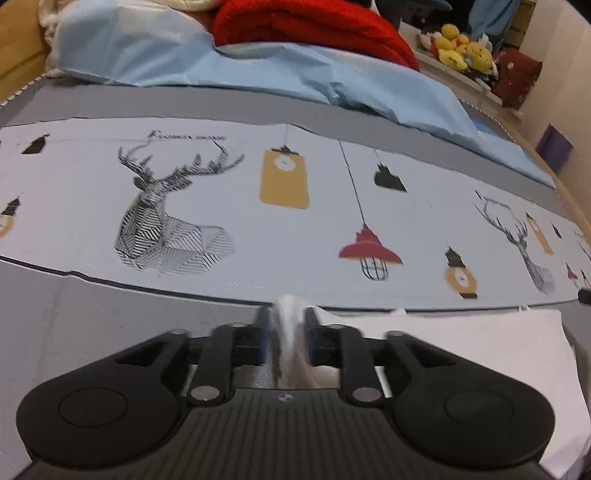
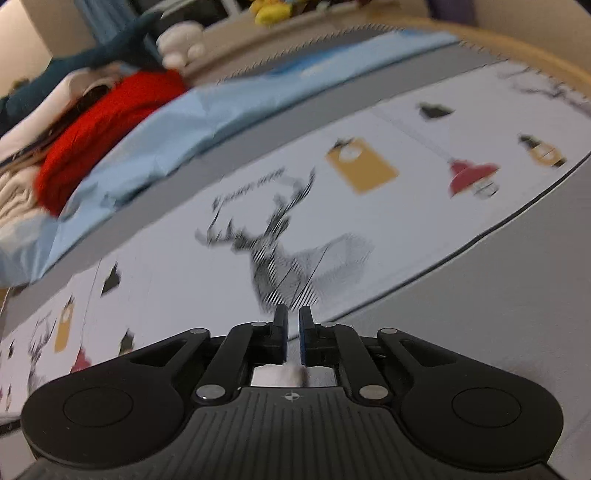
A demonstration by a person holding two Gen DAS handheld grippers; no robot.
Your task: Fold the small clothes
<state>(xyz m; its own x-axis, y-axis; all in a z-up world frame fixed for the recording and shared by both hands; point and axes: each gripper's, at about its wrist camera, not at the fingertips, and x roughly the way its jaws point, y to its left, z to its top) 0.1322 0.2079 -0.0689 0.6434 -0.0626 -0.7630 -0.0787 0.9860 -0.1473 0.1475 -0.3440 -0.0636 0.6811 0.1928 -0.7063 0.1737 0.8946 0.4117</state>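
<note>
- White cloth garment (image 1: 461,354), small and thin, lies flat on the grey bed cover in the left wrist view, to the right of the left gripper, and one bunched corner of it stands up between the jaws.
- Grey bed sheet with a pale printed band (image 1: 221,206) is the work surface; the band shows deer heads, a yellow tag and a red lamp.
- Light blue crumpled bedding (image 1: 258,74) and a red folded blanket (image 1: 314,26) lie at the far side of the bed, well apart from the garment.
- Yellow soft toys (image 1: 461,48) sit on a shelf beside the bed, far from the work.
- Left gripper (image 1: 288,332) pinches the raised white corner between its blue pads.
- Right gripper (image 2: 293,332) has its jaws almost pressed together with only a narrow gap; I cannot tell if any cloth is between them, only a blurred pale spot shows below.
- In my judgement the thin fabric can slip out of the left pinch if it is pulled fast.
- If the right gripper holds nothing, the fold may come out crooked, because only one corner is lifted.
</note>
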